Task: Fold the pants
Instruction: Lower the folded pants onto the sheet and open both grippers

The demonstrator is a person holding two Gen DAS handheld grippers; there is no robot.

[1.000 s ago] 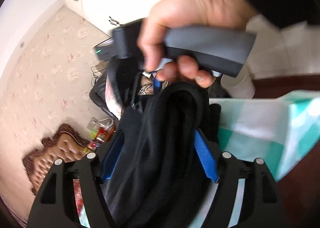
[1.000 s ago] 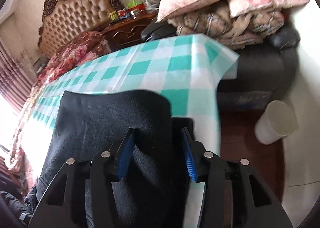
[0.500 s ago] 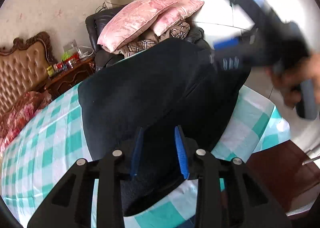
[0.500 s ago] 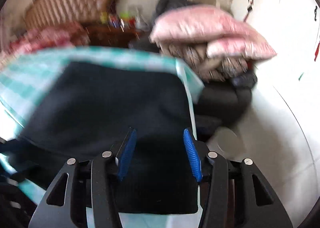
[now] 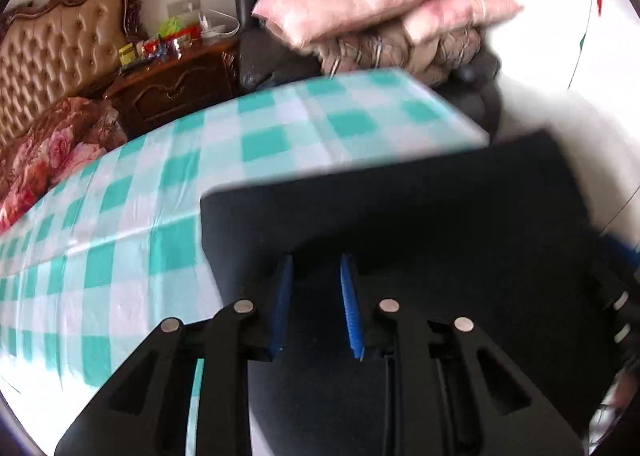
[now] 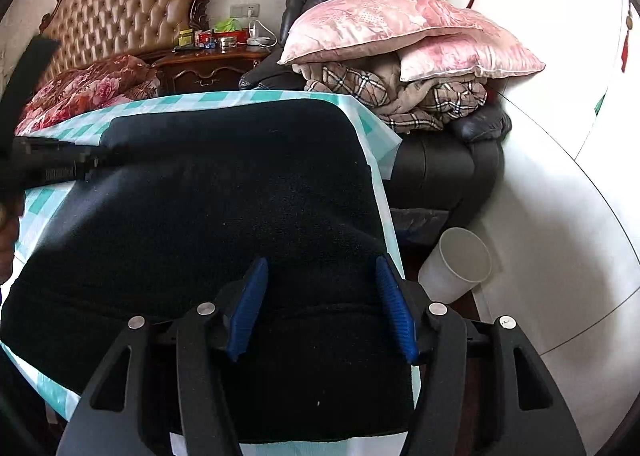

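Black fleece pants [image 6: 224, 192] lay folded in a broad block at the right-hand end of the checked surface [image 5: 168, 192], their near edge hanging off its near edge. The right gripper [image 6: 320, 308] hovered right over that near edge, jaws wide and empty. The left gripper [image 5: 314, 304], jaws narrow, sat over the block's left part; whether it pinched cloth, I couldn't tell. I judged the long axis to run across both jaws, the right gripper nearer the overhang.
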